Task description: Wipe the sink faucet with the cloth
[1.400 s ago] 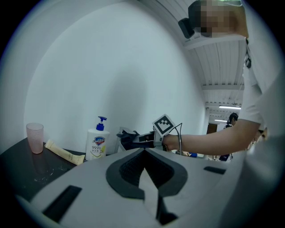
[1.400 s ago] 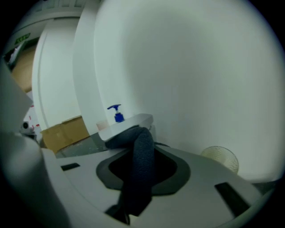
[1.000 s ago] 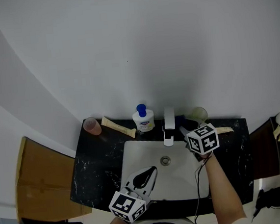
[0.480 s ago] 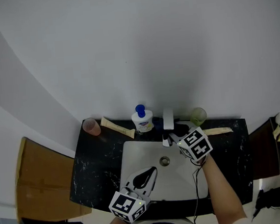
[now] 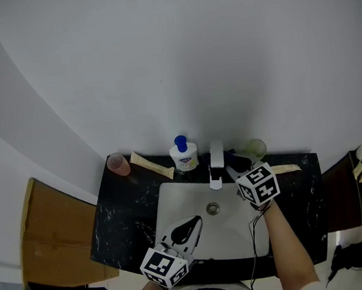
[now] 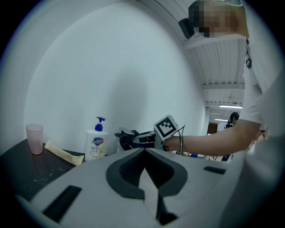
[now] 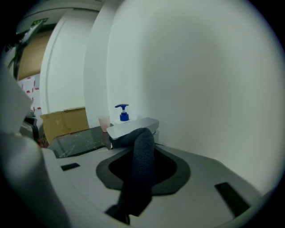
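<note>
Cloth [image 7: 140, 178], gripped in right tongs [image 7: 143, 147], touches faucet [image 7: 133, 126] spout end; left tongs [image 6: 143, 152] closed, empty, farther from faucet.

The left gripper [image 6: 145, 173] fills the near edge, its grey jaws together with nothing between them. Beyond it on the left lies a dark counter [image 6: 24, 171]. A pink cup [image 6: 34, 138] stands upright at the far left. Just right of it a beige tube [image 6: 62, 153] lies flat, and its right end is close to a white pump bottle [image 6: 95, 145] with a blue top. Right of the bottle, the right gripper [image 6: 123, 135] reaches in from the right, level, with a dark cloth [image 6: 126, 140] bunched at its tip and a marker cube [image 6: 166, 127] on top. A bare forearm [image 6: 209, 141] extends behind it. A white wall [image 6: 111, 67] stands behind everything.
</note>
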`<state>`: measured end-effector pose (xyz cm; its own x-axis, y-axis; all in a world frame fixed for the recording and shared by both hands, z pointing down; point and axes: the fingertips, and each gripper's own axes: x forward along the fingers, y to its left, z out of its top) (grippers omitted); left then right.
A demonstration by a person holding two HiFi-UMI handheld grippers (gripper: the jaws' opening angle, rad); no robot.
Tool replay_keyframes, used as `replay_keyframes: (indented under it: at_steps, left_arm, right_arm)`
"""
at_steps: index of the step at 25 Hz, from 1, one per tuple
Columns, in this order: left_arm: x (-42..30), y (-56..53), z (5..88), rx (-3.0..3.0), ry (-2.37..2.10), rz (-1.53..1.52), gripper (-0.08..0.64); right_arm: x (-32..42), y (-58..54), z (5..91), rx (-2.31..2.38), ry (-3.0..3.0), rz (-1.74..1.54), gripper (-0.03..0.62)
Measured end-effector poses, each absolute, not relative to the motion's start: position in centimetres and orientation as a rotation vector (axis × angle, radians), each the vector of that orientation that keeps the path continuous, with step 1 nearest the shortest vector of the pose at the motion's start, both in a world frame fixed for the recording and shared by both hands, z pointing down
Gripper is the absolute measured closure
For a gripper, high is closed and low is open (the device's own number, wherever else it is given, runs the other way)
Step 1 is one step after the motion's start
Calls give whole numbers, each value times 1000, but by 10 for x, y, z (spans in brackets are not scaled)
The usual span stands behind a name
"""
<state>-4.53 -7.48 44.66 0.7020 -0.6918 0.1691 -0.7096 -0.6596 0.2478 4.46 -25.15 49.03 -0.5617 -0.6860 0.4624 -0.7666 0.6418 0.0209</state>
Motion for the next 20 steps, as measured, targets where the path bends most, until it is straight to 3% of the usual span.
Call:
replay_keyframes:
  at_steps: [20]
  left_arm:
    - [-47,-74,443,2619,-1122,93,563]
  right_arm:
    - [22,-215,487,910,-2561,67,492]
